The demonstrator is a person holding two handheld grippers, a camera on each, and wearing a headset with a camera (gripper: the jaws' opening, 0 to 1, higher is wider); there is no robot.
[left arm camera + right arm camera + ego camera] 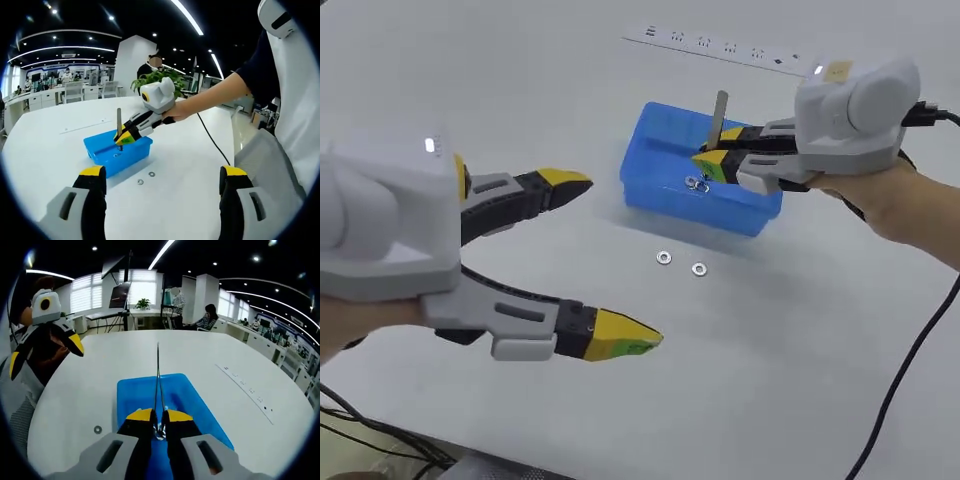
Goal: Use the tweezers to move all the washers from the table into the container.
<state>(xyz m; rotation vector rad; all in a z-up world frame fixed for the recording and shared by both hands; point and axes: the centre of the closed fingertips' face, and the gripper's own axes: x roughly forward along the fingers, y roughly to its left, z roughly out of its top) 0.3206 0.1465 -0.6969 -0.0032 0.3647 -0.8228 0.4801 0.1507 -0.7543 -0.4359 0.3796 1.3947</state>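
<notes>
Two small silver metal washers (664, 258) wait on the white table (800, 330) just before the blue rectangular plastic container (655, 195); others already lie inside it. The right gripper (715, 165), clenched on slim grey metal tweezers (719, 112), hovers over the container; the left gripper (620, 260) gapes, released.

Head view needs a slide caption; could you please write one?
Right gripper holds tweezers over the container; two washers lie on the table.

Nothing here can be read as text, label, brand or number. The white power strip (720, 46) at the far side of the counter (770, 350) carries small dark marks, too tiny to make out.
</notes>
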